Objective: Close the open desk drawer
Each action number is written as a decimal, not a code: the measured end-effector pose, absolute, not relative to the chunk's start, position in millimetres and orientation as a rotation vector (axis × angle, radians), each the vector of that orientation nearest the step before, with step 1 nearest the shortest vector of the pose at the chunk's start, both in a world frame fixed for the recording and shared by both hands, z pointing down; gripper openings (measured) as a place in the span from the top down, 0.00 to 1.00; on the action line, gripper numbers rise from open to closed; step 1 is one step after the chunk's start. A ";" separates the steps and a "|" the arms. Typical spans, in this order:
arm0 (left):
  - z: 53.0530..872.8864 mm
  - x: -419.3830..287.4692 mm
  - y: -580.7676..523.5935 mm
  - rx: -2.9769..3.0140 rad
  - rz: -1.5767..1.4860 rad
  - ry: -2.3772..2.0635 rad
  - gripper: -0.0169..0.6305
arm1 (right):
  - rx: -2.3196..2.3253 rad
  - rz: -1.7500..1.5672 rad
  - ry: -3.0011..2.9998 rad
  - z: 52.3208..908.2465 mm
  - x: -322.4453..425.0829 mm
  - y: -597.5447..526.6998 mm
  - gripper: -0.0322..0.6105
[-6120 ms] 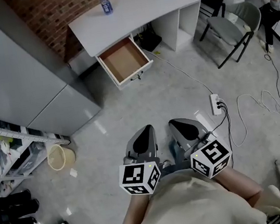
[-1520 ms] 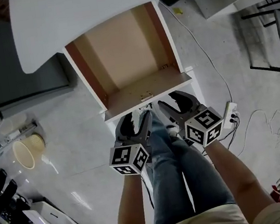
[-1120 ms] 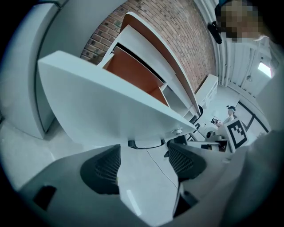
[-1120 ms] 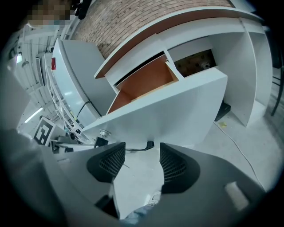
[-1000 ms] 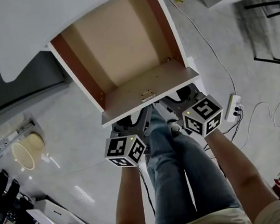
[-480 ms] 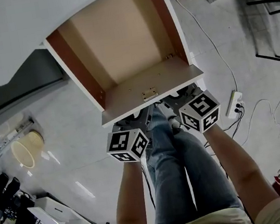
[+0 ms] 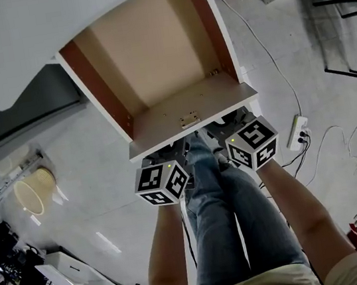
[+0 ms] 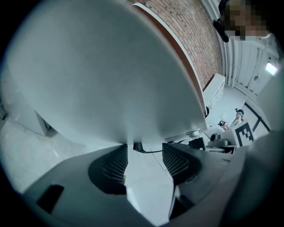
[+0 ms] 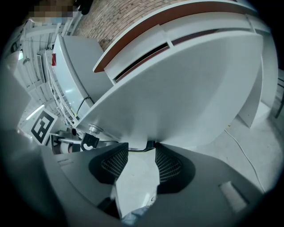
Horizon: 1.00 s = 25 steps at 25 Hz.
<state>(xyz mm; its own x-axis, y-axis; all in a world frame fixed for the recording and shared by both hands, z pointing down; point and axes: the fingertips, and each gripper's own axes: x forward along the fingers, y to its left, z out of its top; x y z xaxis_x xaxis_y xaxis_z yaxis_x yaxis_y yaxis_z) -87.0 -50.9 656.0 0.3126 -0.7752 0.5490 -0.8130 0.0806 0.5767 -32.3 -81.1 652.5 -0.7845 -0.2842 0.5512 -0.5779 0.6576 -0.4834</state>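
The open desk drawer juts out from under the white desk top, its brown bottom bare. Both grippers sit side by side against the drawer's white front, just under its lower edge. The left gripper is left of the person's legs, the right gripper is right of them. In the left gripper view the front panel fills the picture and the left gripper's tips meet its lower edge. The right gripper stands the same way against the panel. Both pairs of jaws are closing, with nothing gripped between them.
The person's legs stand between the two arms. A power strip with cables lies on the floor at right, and chair legs stand further right. A pale waste basket sits at left beside shelving.
The person walked from across the room up to the drawer. Over the last second both grippers slid up under the drawer front and stayed there.
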 end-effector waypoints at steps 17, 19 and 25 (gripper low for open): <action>623.4 -87.9 -47.1 1.705 0.059 -1.451 0.64 | 0.702 0.968 -2.458 619.0 -33.4 -79.9 0.66; 620.7 -87.9 -47.2 1.704 0.063 -1.451 0.64 | 0.704 0.970 -2.457 616.1 -33.4 -80.2 0.66; 610.1 -89.9 -49.3 1.704 0.059 -1.453 0.67 | 0.710 0.982 -2.464 604.7 -34.1 -82.9 0.66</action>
<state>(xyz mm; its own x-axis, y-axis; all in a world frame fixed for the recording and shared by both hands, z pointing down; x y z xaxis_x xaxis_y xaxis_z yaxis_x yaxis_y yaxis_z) -89.9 -49.3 610.1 0.3176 -0.7787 0.5411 -0.8202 0.0607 0.5688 -34.1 -82.9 604.7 -0.7942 -0.3086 0.5234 -0.5840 0.6255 -0.5174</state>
